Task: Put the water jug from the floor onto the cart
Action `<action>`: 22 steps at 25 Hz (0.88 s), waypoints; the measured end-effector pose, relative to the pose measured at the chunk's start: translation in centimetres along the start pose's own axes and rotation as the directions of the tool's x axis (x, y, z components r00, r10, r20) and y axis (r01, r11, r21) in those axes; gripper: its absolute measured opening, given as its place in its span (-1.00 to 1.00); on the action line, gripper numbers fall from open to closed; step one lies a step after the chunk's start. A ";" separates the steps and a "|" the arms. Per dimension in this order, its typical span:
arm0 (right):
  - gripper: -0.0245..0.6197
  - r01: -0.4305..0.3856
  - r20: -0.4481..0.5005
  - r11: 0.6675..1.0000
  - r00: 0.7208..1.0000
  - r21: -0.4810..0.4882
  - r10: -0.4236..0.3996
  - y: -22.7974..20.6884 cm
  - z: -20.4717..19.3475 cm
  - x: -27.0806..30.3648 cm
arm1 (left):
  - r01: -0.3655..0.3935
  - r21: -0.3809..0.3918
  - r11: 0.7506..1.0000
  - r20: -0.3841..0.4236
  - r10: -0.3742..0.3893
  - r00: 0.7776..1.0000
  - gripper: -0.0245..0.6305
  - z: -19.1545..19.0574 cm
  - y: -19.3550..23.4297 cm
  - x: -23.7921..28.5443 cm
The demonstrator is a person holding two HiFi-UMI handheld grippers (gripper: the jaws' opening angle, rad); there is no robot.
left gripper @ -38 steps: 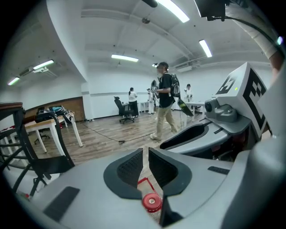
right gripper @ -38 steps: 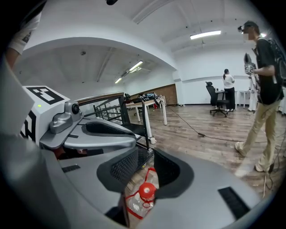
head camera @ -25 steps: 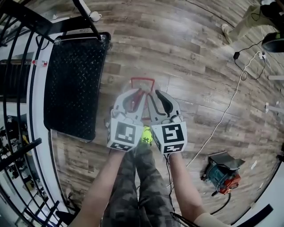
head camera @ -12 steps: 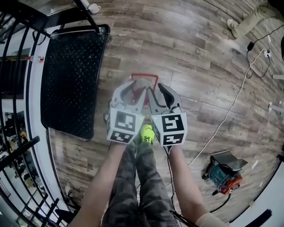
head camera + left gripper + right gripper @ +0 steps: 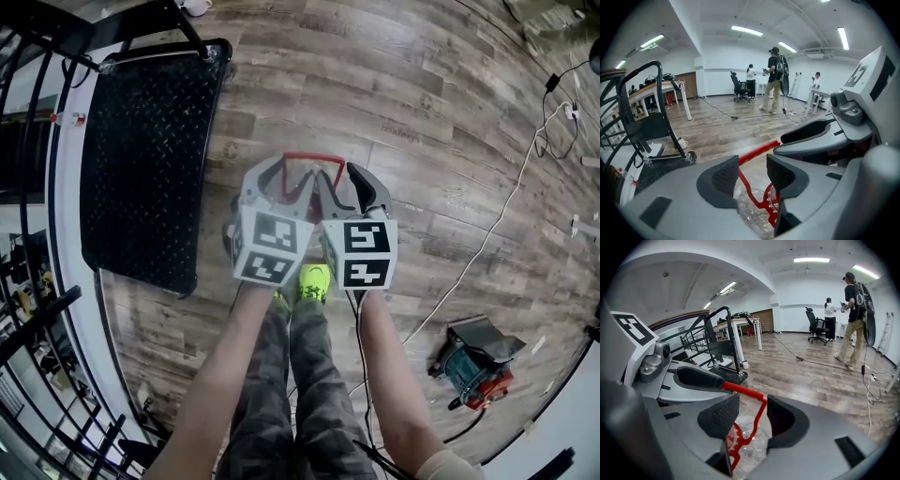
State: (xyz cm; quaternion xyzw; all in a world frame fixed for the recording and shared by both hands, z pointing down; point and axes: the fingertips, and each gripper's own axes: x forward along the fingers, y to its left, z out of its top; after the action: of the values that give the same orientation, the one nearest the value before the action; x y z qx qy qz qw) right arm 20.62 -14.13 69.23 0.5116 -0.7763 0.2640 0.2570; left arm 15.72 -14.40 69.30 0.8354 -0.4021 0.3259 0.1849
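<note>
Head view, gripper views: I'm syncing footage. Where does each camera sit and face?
Head view: on the head, steeply down at floor; arms, legs, left gripper, right gripper show.
Left gripper view: rides it, looks along its just-opening jaws, red handle between.
Right gripper view: same, jaws just opening, handle between; cart beyond.
Shared: both gripper views show the water jug.

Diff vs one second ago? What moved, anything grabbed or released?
The left gripper and right gripper sank toward the red handle of the water jug. Both pairs of jaws have just been opening, the left from nearly shut. The handle stands between each pair, unpinched. The jug on the floor and the cart are unchanged.
</note>
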 end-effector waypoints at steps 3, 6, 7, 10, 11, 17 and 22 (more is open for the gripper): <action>-0.39 0.009 -0.014 1.000 1.000 0.011 -0.009 -0.6 -0.4 1.0 | -0.001 -0.017 1.000 -0.005 0.001 1.000 -0.42 -0.3 0.5 0.8; -0.35 0.010 -0.037 1.000 0.999 0.006 -0.010 -0.9 -0.8 1.8 | -0.006 -0.012 1.000 -0.014 0.006 1.000 -0.42 -0.5 0.8 1.2; -0.32 0.005 -0.044 1.000 0.999 0.007 -0.004 -0.9 -0.9 2.1 | -0.010 -0.002 1.000 -0.020 0.010 1.000 -0.42 -0.6 0.9 1.1; -0.29 -0.016 -0.061 0.999 0.998 0.034 0.018 -0.8 -1.2 2.5 | -0.034 0.036 0.999 -0.031 0.035 0.999 -0.42 -0.7 0.8 0.7; -0.29 -0.019 -0.065 0.999 0.998 0.041 0.021 -0.8 -1.3 2.6 | -0.046 0.048 0.998 -0.033 0.048 0.998 -0.42 -0.8 0.8 0.5; -0.29 -0.013 -0.079 0.999 0.997 0.051 0.017 -1.2 -1.5 2.9 | -0.108 0.052 0.993 -0.019 0.109 0.994 -0.42 -1.3 1.4 -0.4; -0.29 -0.005 -0.089 0.998 0.996 0.056 0.010 -1.9 -1.9 3.4 | -0.086 0.000 0.996 -0.054 0.086 0.995 -0.42 -2.6 2.2 1.2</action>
State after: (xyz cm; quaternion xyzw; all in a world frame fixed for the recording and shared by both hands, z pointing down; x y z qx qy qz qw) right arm 21.46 -15.74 73.23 0.5034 -0.7582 0.3090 0.2760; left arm 13.52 -14.97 72.11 0.8082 -0.4328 0.3554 0.1823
